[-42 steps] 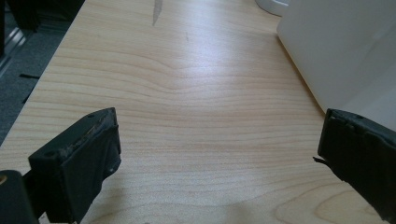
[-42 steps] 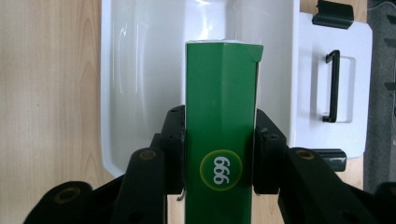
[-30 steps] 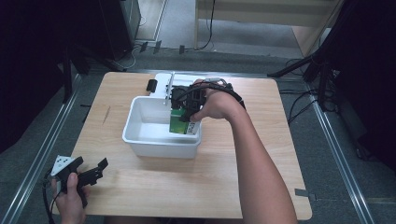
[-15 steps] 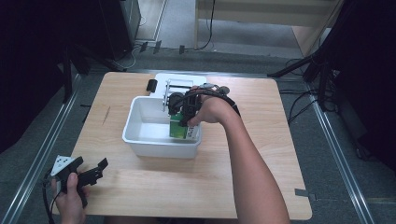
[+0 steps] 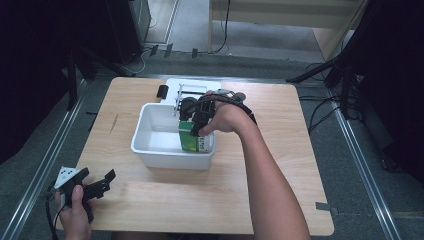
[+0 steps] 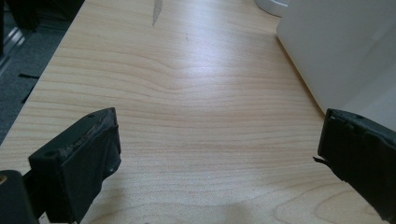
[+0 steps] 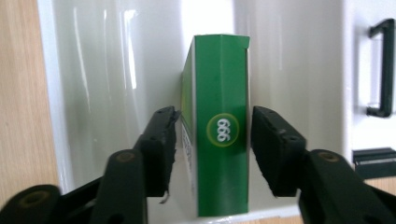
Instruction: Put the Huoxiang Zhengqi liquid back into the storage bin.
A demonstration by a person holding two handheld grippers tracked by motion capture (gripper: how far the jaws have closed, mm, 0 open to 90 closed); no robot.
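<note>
Pale wood-grain tabletop (image 5: 250,195), rounded corners, matte; grey floor around it, metal rails down both sides, cables and dark stands at the far end, a tan cabinet beyond.

White plastic bin (image 5: 150,150) – glossy, rectangular, rounded rim – sits mid-tabletop, a bit toward the far edge. Behind it, at the far edge, a flat white tray (image 5: 200,85) with a black handle; a small black block (image 5: 162,91) just beside the tray's left end.

Green box (image 5: 189,141) – cardboard, thin, white side panel, round "999" logo on its narrow edge – stands upright on edge in the bin, against the bin's right wall. Right gripper (image 5: 192,120) points down into the bin; in the right gripper view (image 7: 212,140) its jaws have just been opening, now spread a little either side of the box, small gaps, pads not pressing.

Left gripper (image 5: 95,185) rests at the near left corner, well apart from the bin; jaws spread wide, just bare wood between them.
</note>
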